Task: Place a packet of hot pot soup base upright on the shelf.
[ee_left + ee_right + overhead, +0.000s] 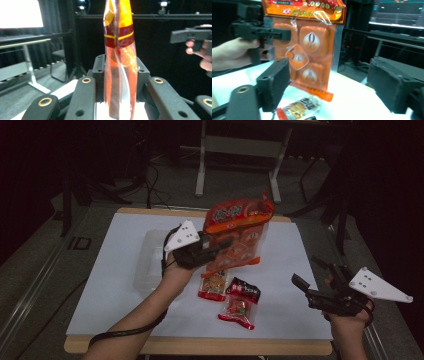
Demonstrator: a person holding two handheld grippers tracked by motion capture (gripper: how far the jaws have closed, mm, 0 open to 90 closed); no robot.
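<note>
The left gripper (215, 247) holds an orange snack bag (239, 232) upright above the middle of the tabletop (125, 285), its jaws clamped on the bag's left edge about halfway down; in the left gripper view the film (120, 72) stands edge-on between the two black jaws and rises out of the top of the picture, pinched flat where they meet it. Judged from this pose, the bag is lifted clear of the surface so that its broad printed face is turned toward the right gripper (312, 292), which waits near the right edge of the tabletop with its jaws apart and nothing between them; in the right gripper view those open jaws frame the hanging bag (308, 47), suggesting a second grasp is being lined up. The bag is a clear pouch with a red-and-orange printed header at the top (240, 210), and through the clear lower part several small orange packets with round white emblems are seen stacked inside. Its lower edge hangs loose, tilted slightly toward the near side. Below it, on the white tabletop, lie two small snack packets: an orange-and-red one (214, 285) and, just to its right, a red-and-black one (241, 302), the two touching or nearly so. A clear plastic container (150, 262) rests on the tabletop to the left of the left hand (175, 272).
</note>
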